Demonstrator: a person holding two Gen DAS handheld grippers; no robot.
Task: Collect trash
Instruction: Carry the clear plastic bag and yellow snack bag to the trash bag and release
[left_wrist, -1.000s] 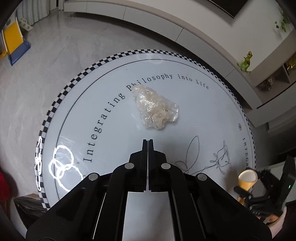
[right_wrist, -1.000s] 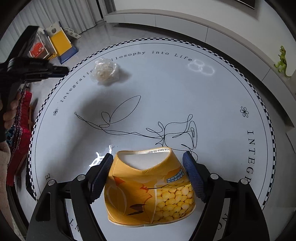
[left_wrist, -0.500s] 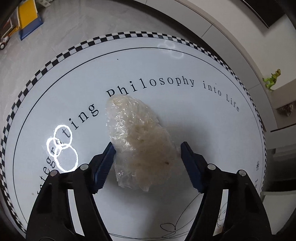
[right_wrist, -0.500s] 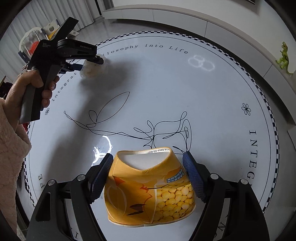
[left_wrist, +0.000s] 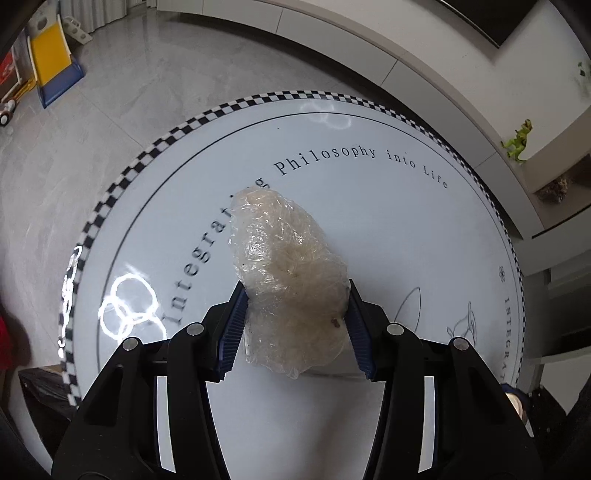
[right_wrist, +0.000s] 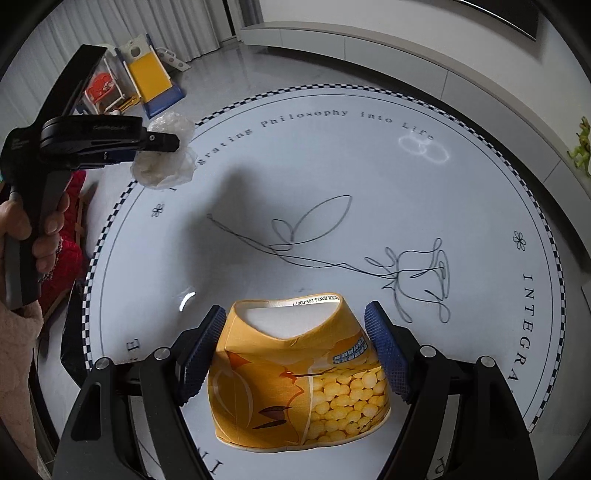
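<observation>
Plastic wad (left_wrist: 291, 280) pinched by closing, down-tilted left gripper (left_wrist: 293, 325); right gripper (right_wrist: 295, 354) clasps yellow cup (right_wrist: 299, 376)

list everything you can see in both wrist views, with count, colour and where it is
round table: one, white with checkered rim and black lettering, under both tools
crumpled plastic wrap: one, clear, between the left pads, lifted at the table's edge in the right view
crushed paper cup: one, yellow-orange with corn print, between the right pads
toy slide: one, yellow and blue, on the floor beyond the table
toy dinosaur: one, green, on the white ledge
black bag: one, beside the table, lower left
red fabric: one, left of the table
left hand-held gripper: one, black with blue pads, closing on the wrap
right hand-held gripper: one, black with blue pads, holding the cup
hand: one, gripping the left tool's handle
sleeve: one, pink, fluffy
</observation>
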